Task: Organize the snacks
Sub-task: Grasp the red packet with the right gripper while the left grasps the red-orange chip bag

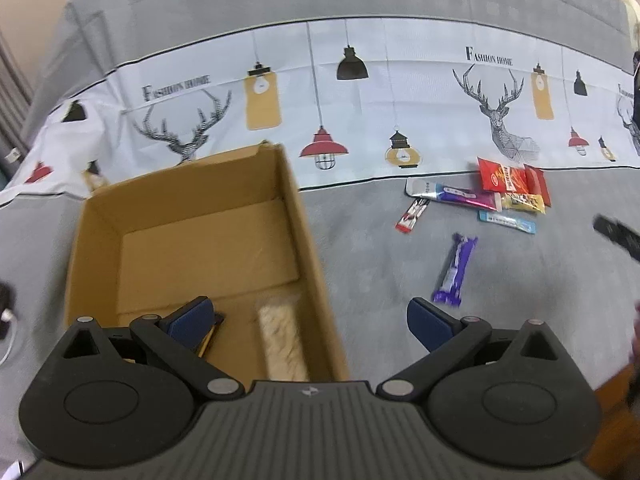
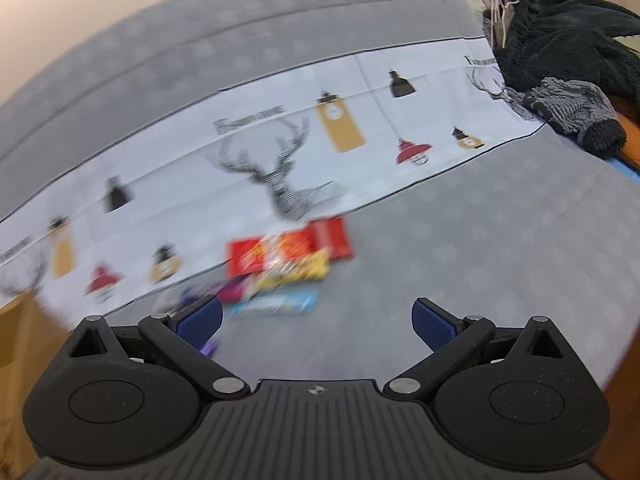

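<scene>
An open cardboard box point(image 1: 304, 216) stands at the left on a grey cushion. Inside it lie a cream snack bar point(image 1: 280, 340) and a dark and yellow packet point(image 1: 212, 332), half hidden by my left finger. My left gripper point(image 1: 310, 318) is open and holds nothing, hovering over the box's right wall. To its right lie a purple bar point(image 1: 456, 270), a light blue bar point(image 1: 506, 222), a yellow bar point(image 1: 524, 202) and red packets point(image 1: 512, 178). My right gripper point(image 2: 318, 314) is open and holds nothing, just short of the blurred red packets point(image 2: 288, 252), yellow bar point(image 2: 296, 272) and light blue bar point(image 2: 276, 302).
A white cloth point(image 1: 360, 92) printed with deer and lamps runs across the cushion behind the snacks. Dark clothing point(image 2: 568, 40) and a grey knitted piece point(image 2: 572, 108) are piled at the far right. A white cable point(image 1: 8, 320) lies left of the box.
</scene>
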Available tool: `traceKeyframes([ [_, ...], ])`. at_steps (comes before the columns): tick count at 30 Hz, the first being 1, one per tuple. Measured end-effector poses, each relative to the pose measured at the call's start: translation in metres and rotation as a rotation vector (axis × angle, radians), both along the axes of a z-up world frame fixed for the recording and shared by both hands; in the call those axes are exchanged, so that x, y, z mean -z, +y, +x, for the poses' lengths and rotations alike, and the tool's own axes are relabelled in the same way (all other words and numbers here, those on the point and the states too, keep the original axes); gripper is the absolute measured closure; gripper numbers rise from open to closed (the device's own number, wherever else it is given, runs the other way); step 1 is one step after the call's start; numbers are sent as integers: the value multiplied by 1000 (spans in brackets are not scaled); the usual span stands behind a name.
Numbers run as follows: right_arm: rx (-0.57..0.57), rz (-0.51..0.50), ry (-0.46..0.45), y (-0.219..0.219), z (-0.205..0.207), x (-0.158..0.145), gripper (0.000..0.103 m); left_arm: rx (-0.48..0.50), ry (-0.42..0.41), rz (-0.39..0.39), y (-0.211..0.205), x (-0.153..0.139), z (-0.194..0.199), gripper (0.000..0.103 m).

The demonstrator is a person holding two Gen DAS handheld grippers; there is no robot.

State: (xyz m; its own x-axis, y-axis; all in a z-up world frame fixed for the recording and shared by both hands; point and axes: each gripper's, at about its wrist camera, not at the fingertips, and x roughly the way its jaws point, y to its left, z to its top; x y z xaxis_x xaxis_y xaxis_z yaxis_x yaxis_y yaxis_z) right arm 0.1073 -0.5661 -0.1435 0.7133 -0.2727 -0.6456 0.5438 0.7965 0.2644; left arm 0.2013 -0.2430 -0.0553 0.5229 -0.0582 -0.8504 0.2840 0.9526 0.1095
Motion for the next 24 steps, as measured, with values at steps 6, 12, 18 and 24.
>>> traceKeyframes([
  [6, -54, -40, 62, -60, 109, 62, 4, 58, 56, -43, -42, 25, 40, 0],
  [12, -82, 20, 126, -81, 172, 115, 5, 193, -19, 85, -111, 48, 69, 0],
  [18, -84, -52, 104, -105, 152, 130, 56, 391, -116, 127, -183, 71, 106, 0],
  [24, -83, -57, 168, -130, 96, 133, 56, 570, -177, 130, -277, 105, 142, 0],
])
